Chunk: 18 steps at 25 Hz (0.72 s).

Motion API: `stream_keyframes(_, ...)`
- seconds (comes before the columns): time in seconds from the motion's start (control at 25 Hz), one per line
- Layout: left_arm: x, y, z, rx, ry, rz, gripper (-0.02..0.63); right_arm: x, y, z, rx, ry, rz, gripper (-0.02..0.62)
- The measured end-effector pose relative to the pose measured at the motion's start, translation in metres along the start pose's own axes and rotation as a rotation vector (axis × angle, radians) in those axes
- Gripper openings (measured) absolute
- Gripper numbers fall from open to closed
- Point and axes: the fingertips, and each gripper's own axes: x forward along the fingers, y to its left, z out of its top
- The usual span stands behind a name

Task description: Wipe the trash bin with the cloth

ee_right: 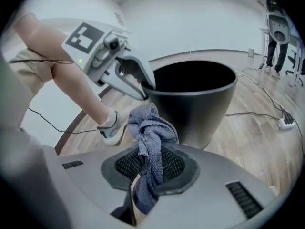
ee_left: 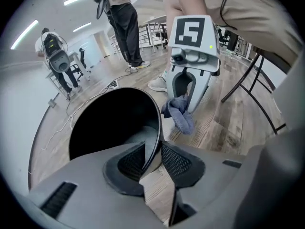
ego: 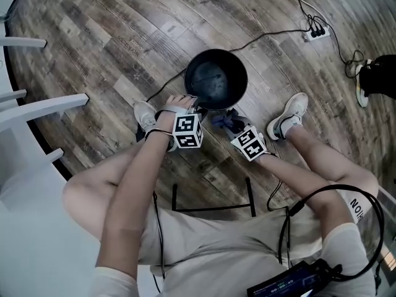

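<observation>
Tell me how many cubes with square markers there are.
2. One cube is on the left gripper, which grips the rim of the black trash bin; the other is on the right gripper, which holds the blue-grey cloth beside the bin.

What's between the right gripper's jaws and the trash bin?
Only the cloth: clamped in the right gripper, it bunches up in front of the trash bin's outer wall. Right gripper view shows it; contact with the wall is unclear.
</observation>
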Motion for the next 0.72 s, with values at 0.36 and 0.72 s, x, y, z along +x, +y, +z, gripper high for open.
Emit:
stream_keyframes(0.36,0.007,-0.012,0.020,-0.143,0.020,0.001,0.099,-0.012,0.002,0.040,-0.058,-0.085,0.002,0.078)
stream_keyframes(0.72,0.005,-0.007,0.030,-0.177,-0.052,-0.010,0.079,0.033,-0.026,0.004,-0.106,0.041,-0.005,0.078)
